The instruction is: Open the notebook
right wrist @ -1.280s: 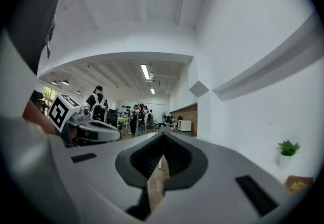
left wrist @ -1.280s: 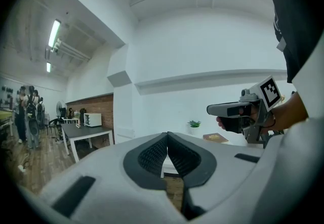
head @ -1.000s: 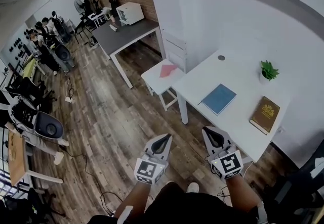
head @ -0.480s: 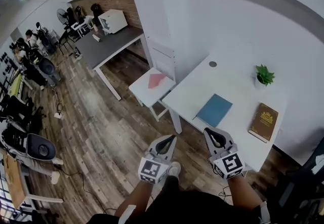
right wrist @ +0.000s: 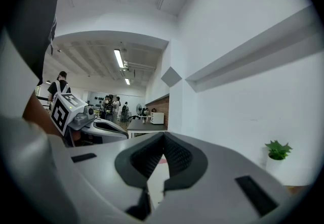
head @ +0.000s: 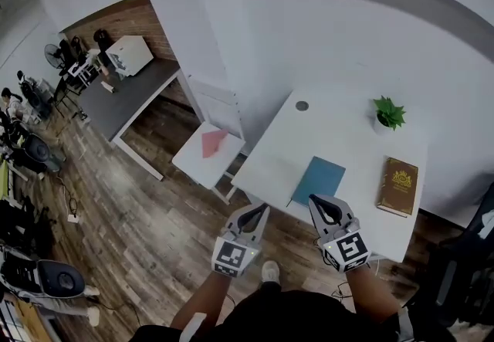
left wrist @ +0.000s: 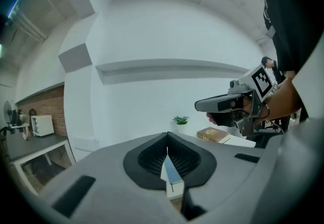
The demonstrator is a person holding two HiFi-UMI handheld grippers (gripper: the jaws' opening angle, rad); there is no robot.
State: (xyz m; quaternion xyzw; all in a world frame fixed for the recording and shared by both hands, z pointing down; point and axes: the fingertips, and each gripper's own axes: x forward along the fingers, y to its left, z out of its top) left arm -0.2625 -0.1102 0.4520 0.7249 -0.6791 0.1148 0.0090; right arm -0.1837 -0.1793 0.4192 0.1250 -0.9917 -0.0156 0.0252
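The notebook is blue and lies closed and flat on the white table, close to the near edge. A brown book lies to its right, apart from it, and a small plant stands behind the book, near the wall.

Both grippers hang short of the table, touching nothing. The left gripper is over the wood floor, off the table's near corner. Its jaws are pressed together and empty; in the left gripper view the notebook shows far off through the slit below the tips. The right gripper sits at the table's near edge, just short of the notebook. Its jaws also meet at the tips, with nothing held.

To the left of the table stands a white chair with a pink sheet on its seat, perhaps paper or a folder. Further left is a grey table, with people at the far end of the room.
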